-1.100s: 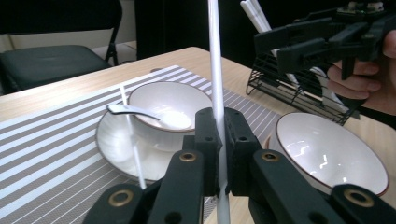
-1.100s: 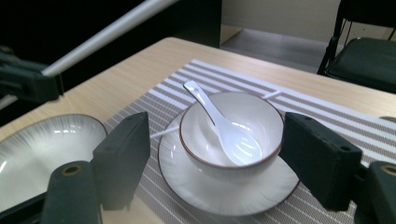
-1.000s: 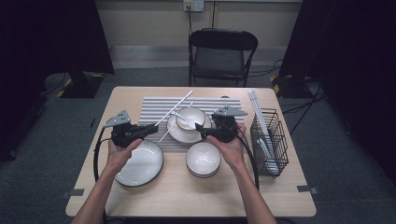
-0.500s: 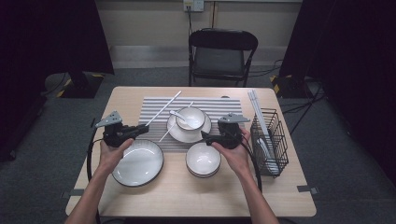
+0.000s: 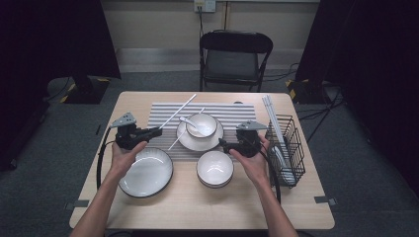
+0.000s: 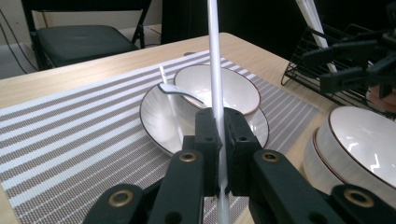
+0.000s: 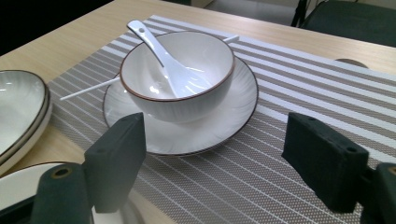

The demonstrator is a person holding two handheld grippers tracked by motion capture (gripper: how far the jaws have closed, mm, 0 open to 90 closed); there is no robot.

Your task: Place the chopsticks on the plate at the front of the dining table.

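Hand-held gripper on the left (image 5: 157, 131), pulled back from the striped placemat (image 5: 232, 111), clamps one white chopstick (image 6: 215, 88); its mate (image 5: 185, 130) rests on the saucer (image 5: 199, 141). The right hand-held gripper (image 5: 223, 144), jaws apart, has withdrawn toward the nearer bowl (image 5: 215, 168), suggesting the table setting continues.

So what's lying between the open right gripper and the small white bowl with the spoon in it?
Striped placemat and the white saucer's rim, seen in the right gripper view.

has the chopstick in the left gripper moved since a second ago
Yes. The chopstick clamped in the left gripper has shifted left and toward the person across the striped placemat; its far tip is now left of the chair.
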